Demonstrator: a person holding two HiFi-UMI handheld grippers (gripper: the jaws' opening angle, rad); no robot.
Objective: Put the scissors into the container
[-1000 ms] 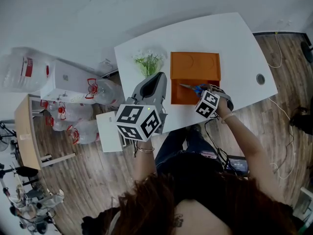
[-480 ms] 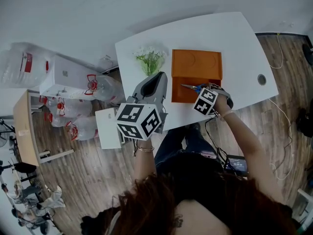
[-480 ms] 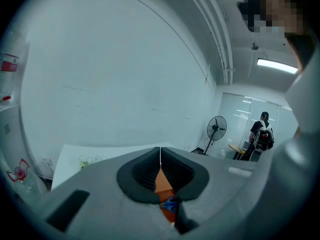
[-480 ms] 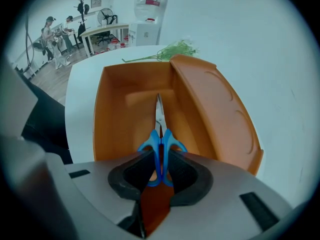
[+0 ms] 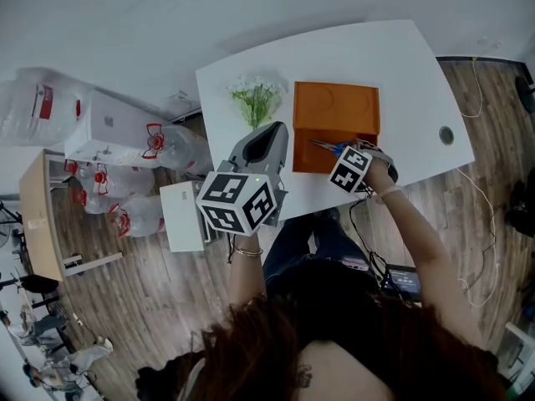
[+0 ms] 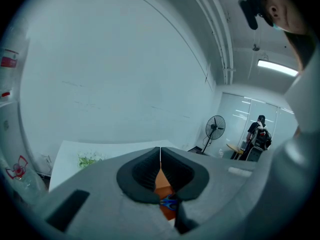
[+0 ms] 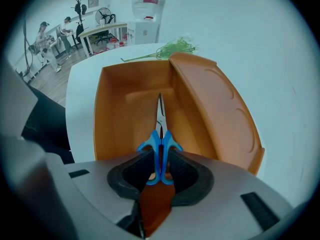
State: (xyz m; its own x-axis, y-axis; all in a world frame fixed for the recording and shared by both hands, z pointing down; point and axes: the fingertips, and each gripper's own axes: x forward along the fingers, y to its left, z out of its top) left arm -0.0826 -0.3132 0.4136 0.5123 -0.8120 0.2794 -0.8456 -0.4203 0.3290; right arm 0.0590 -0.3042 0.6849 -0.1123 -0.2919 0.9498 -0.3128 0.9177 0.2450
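Wood flooring (image 5: 150,307) surrounds one white table (image 5: 401,65), where you have one orange container (image 7: 115,114) with its one lid (image 7: 215,109) open alongside and one bunch of green-and-white flowers (image 5: 257,100) just beside it. One pair of scissors (image 7: 168,145) points blades-down into the container. Its blue handles sit between the pads of your right gripper (image 7: 160,156), whose jaws have just been opening but touch both handles. Your left gripper (image 6: 160,159) hovers apart, jaws together on nothing.

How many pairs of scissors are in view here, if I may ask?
1: blue-handled scissors between the right gripper's jaws, which have just been opening, blades pointing into the orange container. No others show.
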